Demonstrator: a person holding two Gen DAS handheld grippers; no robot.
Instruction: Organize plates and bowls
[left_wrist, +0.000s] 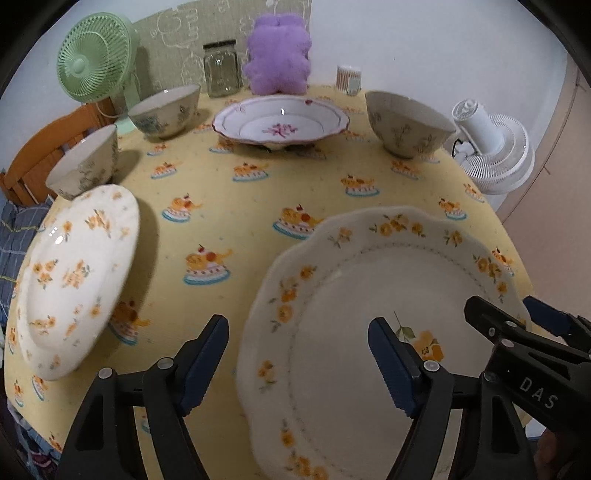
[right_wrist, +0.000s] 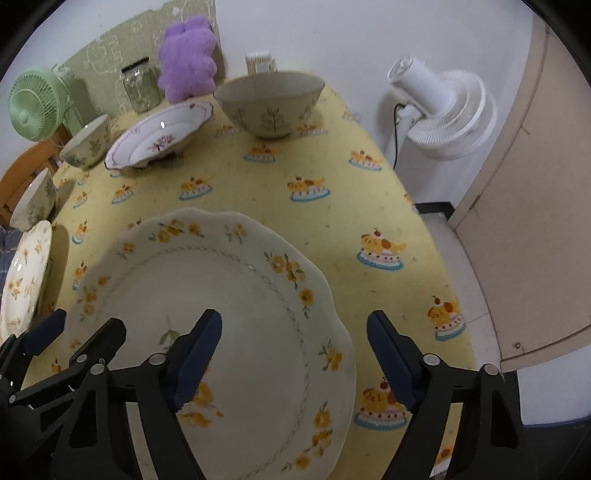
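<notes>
A large cream plate with orange flowers (left_wrist: 351, 295) (right_wrist: 207, 280) lies on the yellow tablecloth at the front. My left gripper (left_wrist: 297, 354) hangs open over its left rim, which passes between the fingers. My right gripper (right_wrist: 293, 350) stands open the same way over the right rim. Neither pair of pads presses on the plate. Each gripper shows in the other's view: the right gripper (left_wrist: 509, 314) and the left gripper (right_wrist: 79, 328). A smaller flowered plate (left_wrist: 77, 273) sits at the left edge. Three patterned bowls (left_wrist: 85, 166) (left_wrist: 166, 110) (left_wrist: 406, 122) and a pink-flowered deep plate (left_wrist: 280, 122) stand farther back.
Along the back stand a green fan (left_wrist: 92, 59), a glass jar (left_wrist: 221, 68), a purple plush toy (left_wrist: 277, 59) and a small container (left_wrist: 348, 77). A white fan (right_wrist: 443, 114) stands beyond the table's right edge. A wooden chair (left_wrist: 40, 147) is at the left.
</notes>
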